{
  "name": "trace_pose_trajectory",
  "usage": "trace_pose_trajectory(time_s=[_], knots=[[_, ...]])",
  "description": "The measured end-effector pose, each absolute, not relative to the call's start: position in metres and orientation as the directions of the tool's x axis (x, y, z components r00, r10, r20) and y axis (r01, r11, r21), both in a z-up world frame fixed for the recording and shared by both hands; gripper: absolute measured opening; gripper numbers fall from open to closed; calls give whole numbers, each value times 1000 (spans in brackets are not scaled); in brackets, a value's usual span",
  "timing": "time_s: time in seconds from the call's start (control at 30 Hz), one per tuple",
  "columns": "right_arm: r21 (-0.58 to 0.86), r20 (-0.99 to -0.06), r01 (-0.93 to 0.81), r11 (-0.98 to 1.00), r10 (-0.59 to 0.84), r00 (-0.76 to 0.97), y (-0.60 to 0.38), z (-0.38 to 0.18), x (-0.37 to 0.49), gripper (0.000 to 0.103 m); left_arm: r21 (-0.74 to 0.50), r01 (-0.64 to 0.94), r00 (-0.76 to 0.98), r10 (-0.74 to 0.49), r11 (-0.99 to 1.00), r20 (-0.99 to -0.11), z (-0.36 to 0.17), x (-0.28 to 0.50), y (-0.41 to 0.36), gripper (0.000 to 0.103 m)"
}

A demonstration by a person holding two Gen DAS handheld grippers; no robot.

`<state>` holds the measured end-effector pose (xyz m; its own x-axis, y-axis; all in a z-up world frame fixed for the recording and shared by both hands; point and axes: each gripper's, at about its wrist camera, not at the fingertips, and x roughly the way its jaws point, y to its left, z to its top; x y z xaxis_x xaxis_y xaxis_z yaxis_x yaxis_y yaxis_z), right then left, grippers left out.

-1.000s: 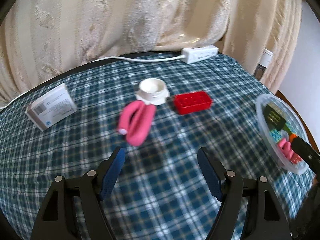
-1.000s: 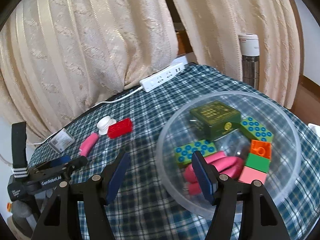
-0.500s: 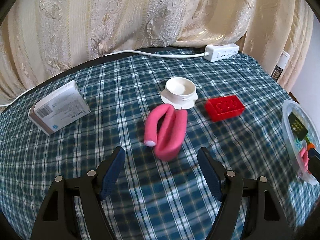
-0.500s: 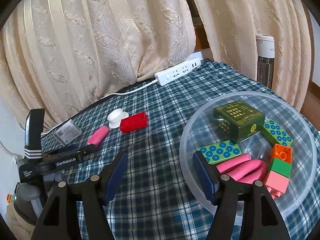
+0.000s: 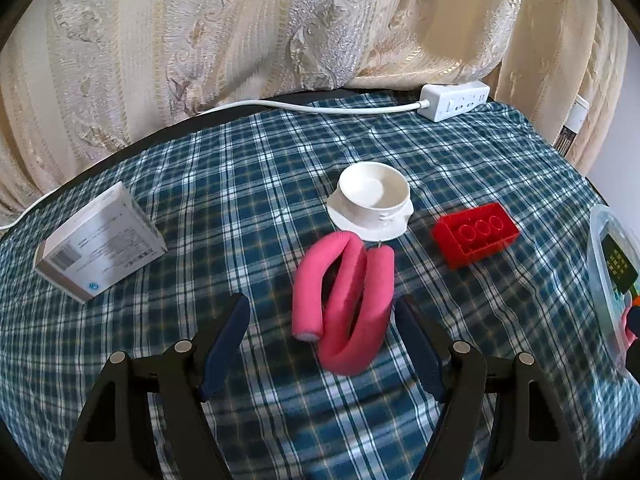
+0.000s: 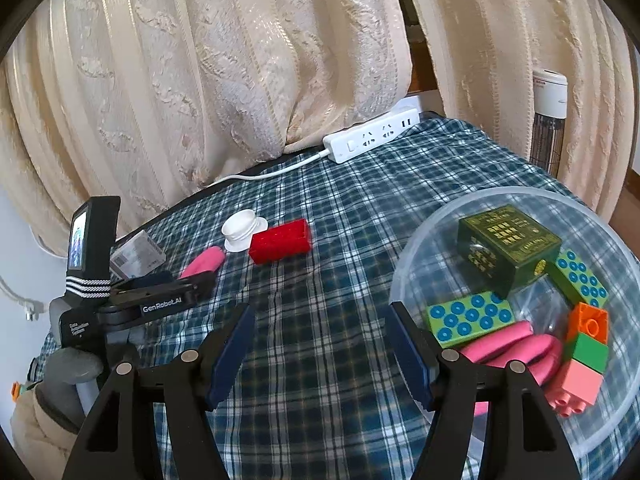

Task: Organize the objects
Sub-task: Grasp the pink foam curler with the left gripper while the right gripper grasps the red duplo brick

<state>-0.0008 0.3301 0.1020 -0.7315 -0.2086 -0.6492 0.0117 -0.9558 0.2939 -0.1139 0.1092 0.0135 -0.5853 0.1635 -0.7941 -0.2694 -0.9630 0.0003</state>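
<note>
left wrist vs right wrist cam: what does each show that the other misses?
Left wrist only: the left gripper open, jaws either side of the folded pink foam roller.
Right wrist only: the bowl's full contents, with green box, studded bricks and pink rollers, plus the open right gripper.
Both: red brick, white cup, power strip.

Black left gripper (image 5: 322, 344), navy pads, silver screws, perhaps a beige sleeve (image 6: 36, 436)

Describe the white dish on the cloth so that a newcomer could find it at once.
On the blue plaid tablecloth, look toward the curtain side, just beyond the folded pink foam tube. The small white dish sits left of the red brick, the only round white piece there.
</note>
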Motion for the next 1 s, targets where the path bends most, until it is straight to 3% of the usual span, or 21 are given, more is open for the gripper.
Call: trace_pose_trajectory(time_s=[1.0], knots=[[244, -743, 35, -969, -210, -635, 287, 83, -92, 71, -17, -289, -578, 188, -957, -794, 2, -130, 106, 76]])
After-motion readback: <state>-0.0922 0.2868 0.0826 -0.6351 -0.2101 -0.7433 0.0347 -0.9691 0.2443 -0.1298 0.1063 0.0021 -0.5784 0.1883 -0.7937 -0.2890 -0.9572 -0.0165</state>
